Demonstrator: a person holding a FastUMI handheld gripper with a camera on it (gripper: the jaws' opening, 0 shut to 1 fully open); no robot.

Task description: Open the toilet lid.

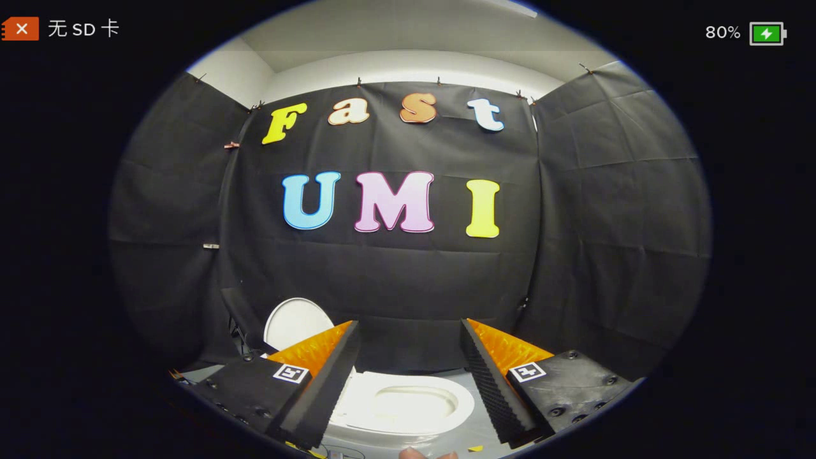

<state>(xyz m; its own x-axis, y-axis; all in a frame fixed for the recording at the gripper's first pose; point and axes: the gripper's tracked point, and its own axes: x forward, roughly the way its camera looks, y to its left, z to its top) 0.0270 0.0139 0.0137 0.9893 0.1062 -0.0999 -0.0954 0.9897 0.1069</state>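
Gripper view: gripper (409, 376) fingers spread wide, holding nothing; toilet (408, 414) below and between fingers, white seat ring exposed; toilet lid (296, 322) raised upright behind left finger, white, rounded, against black booth wall (408, 280).

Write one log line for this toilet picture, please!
gripper: open, empty | round white toilet lid: raised, beyond left finger | white oval toilet seat: down, between fingers

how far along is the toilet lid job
Looks done: the white lid stands raised beyond the left finger, and the seat and bowl opening lie exposed between the fingers. In hand: nothing, the tongs are open and apart from the toilet. Left: nothing apparent beyond drawing away.
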